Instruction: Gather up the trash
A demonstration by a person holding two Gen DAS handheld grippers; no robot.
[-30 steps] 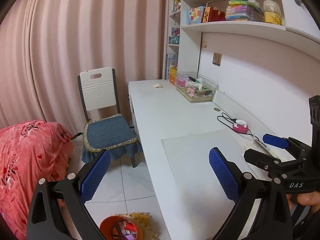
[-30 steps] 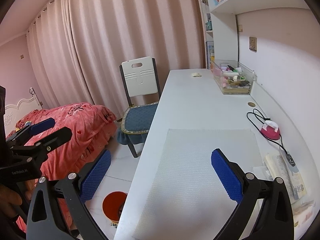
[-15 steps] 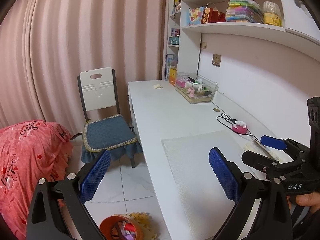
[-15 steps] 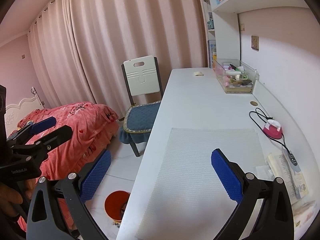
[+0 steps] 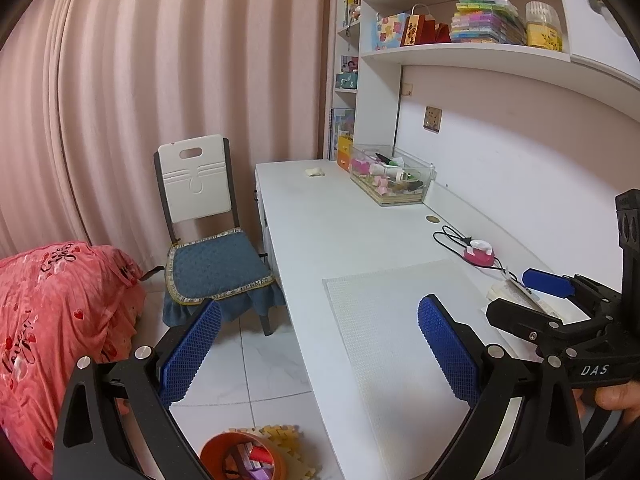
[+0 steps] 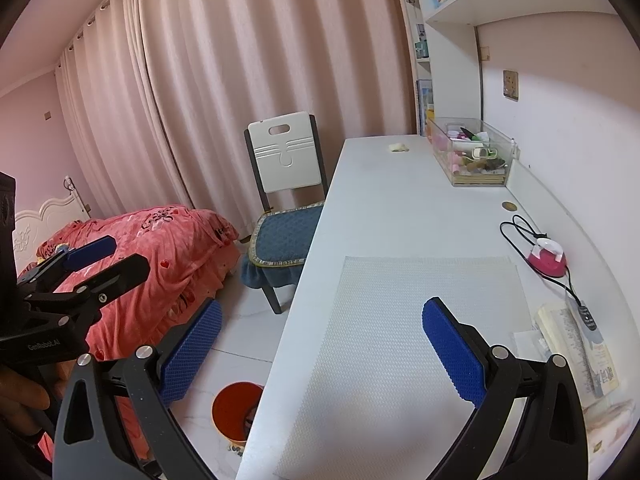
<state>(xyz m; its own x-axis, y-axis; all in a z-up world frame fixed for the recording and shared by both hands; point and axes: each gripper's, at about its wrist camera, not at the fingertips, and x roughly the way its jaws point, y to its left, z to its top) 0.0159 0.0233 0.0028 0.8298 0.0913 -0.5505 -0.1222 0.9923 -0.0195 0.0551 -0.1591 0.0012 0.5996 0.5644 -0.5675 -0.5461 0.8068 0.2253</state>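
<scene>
A small crumpled pale scrap [image 5: 315, 172] lies at the far end of the white desk [image 5: 344, 232]; it also shows in the right wrist view [image 6: 398, 147]. An orange bin [image 5: 240, 458] with trash inside stands on the floor beside the desk, also in the right wrist view [image 6: 236, 410]. My left gripper [image 5: 320, 350] is open and empty, over the desk's near left edge. My right gripper [image 6: 322, 354] is open and empty, above the near desk edge. Each gripper shows in the other's view: the right one [image 5: 548, 296], the left one [image 6: 88, 256].
A white textured mat [image 6: 404, 344] covers the near desk. A clear box of small items [image 6: 468, 156], a pink device with a black cable [image 6: 546, 258] and papers [image 6: 576, 344] line the wall side. A chair with a blue cushion [image 5: 212, 240] and a red-covered bed [image 6: 152, 248] stand left.
Both views have shifted only slightly. The right gripper has drifted a little down and back. Both grippers stay open and empty.
</scene>
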